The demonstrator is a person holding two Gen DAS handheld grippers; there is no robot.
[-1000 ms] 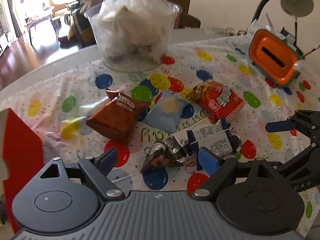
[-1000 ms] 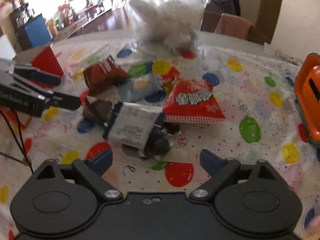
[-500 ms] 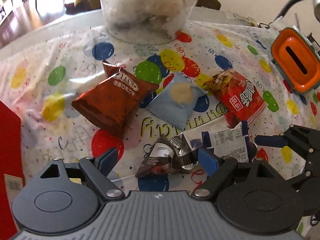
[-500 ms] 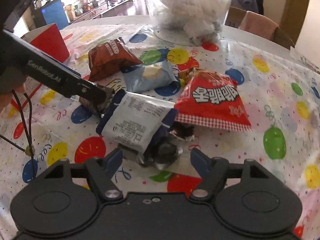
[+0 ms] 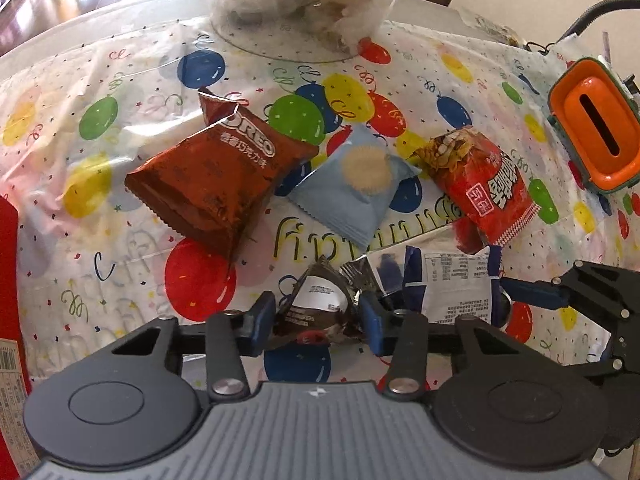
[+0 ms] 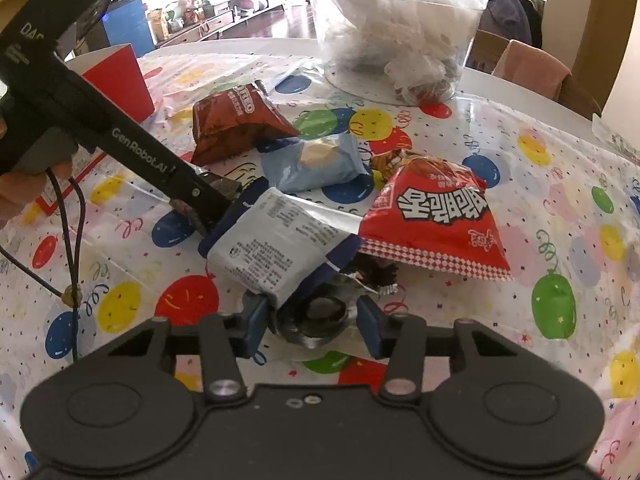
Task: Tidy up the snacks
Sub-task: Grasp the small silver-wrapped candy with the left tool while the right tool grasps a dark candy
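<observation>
Snack packets lie on a balloon-print tablecloth [image 5: 120, 248]: a brown Oreo bag [image 5: 224, 176], a light blue packet [image 5: 356, 184], a red Korean bag [image 5: 484, 188], a white and navy packet [image 5: 448, 280] and a small dark wrapped snack [image 5: 320, 308]. My left gripper [image 5: 318, 316] has its fingers on both sides of the small dark snack, touching it. My right gripper [image 6: 312, 318] has its fingers on both sides of a dark round foil snack [image 6: 320, 314] under the white and navy packet [image 6: 276, 248]. The right gripper's fingers also show at the right of the left wrist view [image 5: 536, 292].
A clear plastic tub [image 5: 304, 4] stuffed with white bags stands at the back. An orange box with a slot [image 5: 596, 140] is at the far right. A red box [image 6: 116, 80] stands at the left. The left gripper's arm [image 6: 132, 148] crosses the right wrist view.
Both grippers moved forward and down to the pile. Each has narrowed its fingers, the left around the small dark snack and the right around the foil snack.
</observation>
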